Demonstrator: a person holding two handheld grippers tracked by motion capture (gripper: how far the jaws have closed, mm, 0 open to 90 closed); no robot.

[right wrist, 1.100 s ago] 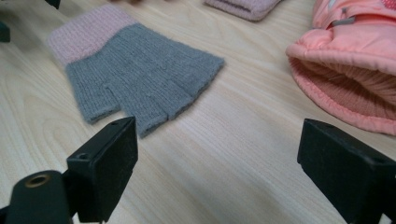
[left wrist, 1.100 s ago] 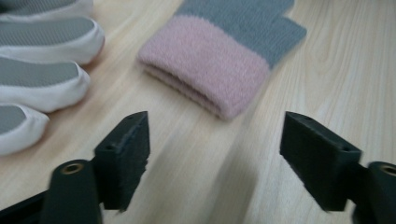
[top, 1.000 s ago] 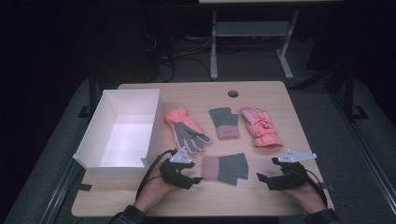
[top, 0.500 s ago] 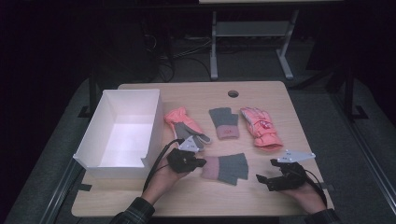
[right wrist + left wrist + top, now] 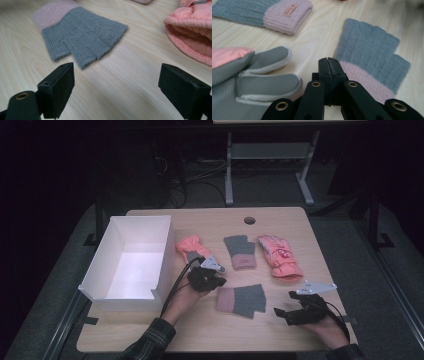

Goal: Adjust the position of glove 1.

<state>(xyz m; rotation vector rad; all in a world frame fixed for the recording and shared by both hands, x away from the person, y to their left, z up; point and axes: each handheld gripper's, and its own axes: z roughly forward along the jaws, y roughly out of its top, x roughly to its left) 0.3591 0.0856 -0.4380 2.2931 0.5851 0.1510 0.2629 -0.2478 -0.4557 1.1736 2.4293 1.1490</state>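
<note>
Two grey fingerless gloves with pink cuffs lie on the wooden table [image 5: 280, 220]: one near the front middle [image 5: 241, 299] [image 5: 367, 55] [image 5: 85, 35], the other farther back [image 5: 239, 251] [image 5: 262, 12]. A pink ski glove with a grey palm [image 5: 190, 247] [image 5: 262, 77] lies left of them, and a second pink ski glove [image 5: 277, 256] [image 5: 192, 32] lies to the right. My left gripper [image 5: 220, 281] [image 5: 328, 61] is shut with nothing between its jaws, just beside the grey-palmed glove's fingers and pointing at the near fingerless glove's cuff. My right gripper [image 5: 285, 304] [image 5: 121, 87] stands open on the table, right of that glove.
A white open box [image 5: 95, 270] stands at the table's left side, close to my left forearm. A round cable hole [image 5: 249, 220] sits near the far edge. Dark floor, cables and a metal stand [image 5: 267, 155] lie beyond the table.
My left hand and gripper have moved away from the table's front edge, up beside the grey-palmed ski glove. The right gripper and the gloves have stayed in place.
</note>
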